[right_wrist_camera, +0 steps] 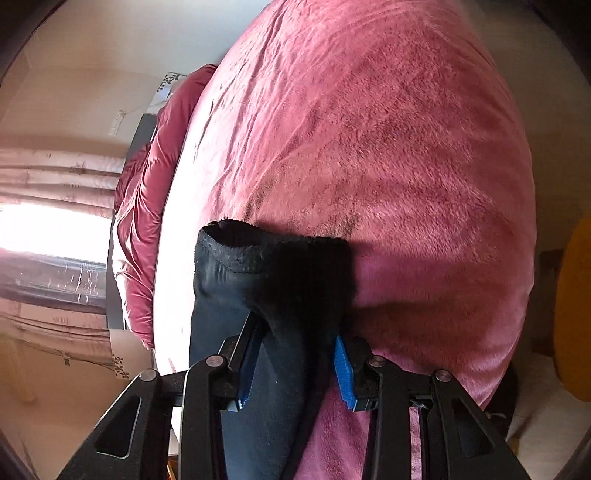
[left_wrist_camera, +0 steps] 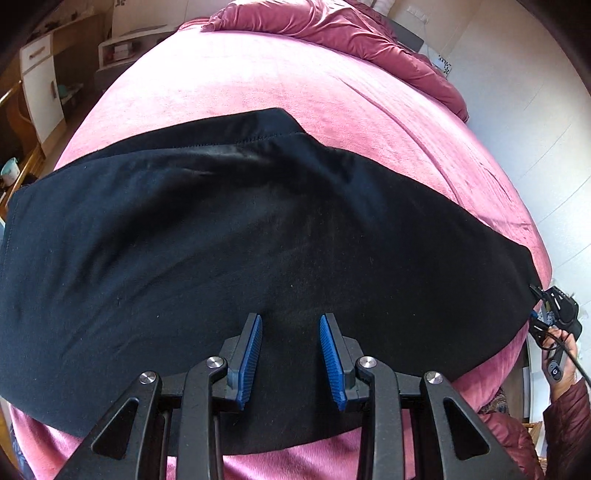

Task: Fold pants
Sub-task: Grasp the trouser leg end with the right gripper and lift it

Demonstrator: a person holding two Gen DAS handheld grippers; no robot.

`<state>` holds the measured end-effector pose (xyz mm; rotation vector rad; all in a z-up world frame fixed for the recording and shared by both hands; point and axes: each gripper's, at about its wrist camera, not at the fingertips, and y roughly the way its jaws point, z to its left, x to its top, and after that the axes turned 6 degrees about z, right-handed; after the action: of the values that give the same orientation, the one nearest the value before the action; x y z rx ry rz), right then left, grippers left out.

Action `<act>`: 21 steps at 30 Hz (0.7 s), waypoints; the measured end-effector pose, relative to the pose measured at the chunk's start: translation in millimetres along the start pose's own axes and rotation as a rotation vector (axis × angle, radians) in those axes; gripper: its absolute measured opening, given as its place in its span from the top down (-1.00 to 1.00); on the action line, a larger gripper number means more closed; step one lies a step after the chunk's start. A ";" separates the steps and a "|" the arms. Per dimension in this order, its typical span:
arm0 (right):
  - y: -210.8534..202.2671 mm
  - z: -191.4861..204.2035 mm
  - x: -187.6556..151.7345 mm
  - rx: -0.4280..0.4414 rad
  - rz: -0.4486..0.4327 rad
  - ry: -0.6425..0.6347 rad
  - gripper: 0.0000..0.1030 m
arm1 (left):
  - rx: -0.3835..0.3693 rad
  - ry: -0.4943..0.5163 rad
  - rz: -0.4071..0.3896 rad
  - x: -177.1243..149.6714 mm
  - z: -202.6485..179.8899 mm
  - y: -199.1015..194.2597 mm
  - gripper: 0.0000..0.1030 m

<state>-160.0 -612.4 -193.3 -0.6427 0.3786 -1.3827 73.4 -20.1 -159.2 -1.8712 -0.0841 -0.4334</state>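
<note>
Black pants [left_wrist_camera: 229, 236] lie spread across a pink bed cover [left_wrist_camera: 280, 81], running left to right in the left wrist view. My left gripper [left_wrist_camera: 291, 321] hovers open just above the pants' near middle, holding nothing. My right gripper [right_wrist_camera: 299, 328] has a bunched end of the pants [right_wrist_camera: 273, 266] between its blue pads [right_wrist_camera: 343, 365], with the hem edge sticking up past the fingertips; the jaws look closed on the fabric. The right gripper also shows at the pants' right end in the left wrist view [left_wrist_camera: 554, 306], held by a hand.
A crumpled dark pink duvet [left_wrist_camera: 362, 33] lies at the far side of the bed. White and wooden furniture [left_wrist_camera: 40, 81] stands to the left. A white wall [left_wrist_camera: 535, 122] is on the right. A bright window with curtains [right_wrist_camera: 48, 229] shows in the right wrist view.
</note>
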 end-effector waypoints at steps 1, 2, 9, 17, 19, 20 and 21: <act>-2.0 4.7 -0.4 -0.009 0.002 -0.021 0.50 | 0.003 0.000 0.003 -0.4 0.0 0.2 0.35; -2.0 10.8 -0.2 -0.007 0.004 -0.035 0.63 | 0.001 -0.004 0.005 -2.5 -0.8 -1.3 0.35; -25.6 80.2 -17.0 0.050 -0.007 -0.234 0.67 | -0.046 -0.029 0.022 -3.1 7.1 -4.4 0.21; -19.0 190.6 -91.7 0.100 0.108 -0.588 0.67 | -0.063 -0.069 0.043 2.9 20.5 -9.2 0.22; -8.4 213.0 -120.8 0.108 0.164 -0.667 0.67 | -0.062 -0.079 0.043 3.3 23.1 -10.5 0.24; -2.4 223.8 -139.4 0.108 0.190 -0.714 0.67 | -0.066 -0.088 0.045 3.1 24.7 -11.9 0.24; 4.1 231.9 -153.2 0.112 0.216 -0.741 0.67 | -0.071 -0.095 0.046 2.8 26.4 -13.6 0.24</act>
<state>-43.0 -416.6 -34.5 -0.9362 -0.2177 -0.8718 79.1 8.6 -153.2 -1.9597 -0.0904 -0.3196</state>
